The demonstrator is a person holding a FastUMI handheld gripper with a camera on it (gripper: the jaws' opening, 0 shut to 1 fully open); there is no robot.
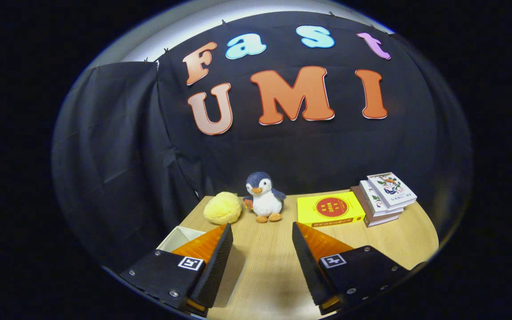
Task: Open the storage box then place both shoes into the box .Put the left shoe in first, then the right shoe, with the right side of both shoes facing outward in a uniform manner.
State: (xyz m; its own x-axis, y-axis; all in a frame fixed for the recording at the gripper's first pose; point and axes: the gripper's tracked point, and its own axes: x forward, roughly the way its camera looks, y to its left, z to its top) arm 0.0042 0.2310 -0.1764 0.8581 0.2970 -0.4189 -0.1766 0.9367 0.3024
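A: Peeking out from behind the left finger, at about ten o'clock from the gripper (261,231), is a corner of the white storage box (179,236); most of it is hidden, so I cannot tell whether its lid is on.

B: And the claw itself?

A: Its fingers stand wide apart with nothing between them, only bare wooden table (265,266) showing in the gap.

B: What lies beyond the fingers?

A: At twelve o'clock, near the back of the table, a plush penguin (264,197) sits upright. Just beside it, at eleven o'clock, rests a yellow fluffy ball (223,207). At one o'clock lies a yellow box with a red circle (330,209), flat on the table. Farther toward two o'clock is a stack of books (385,196), close against the yellow box's end.

B: And behind all that?

A: Black cloth (118,160) hangs as the booth's wall.
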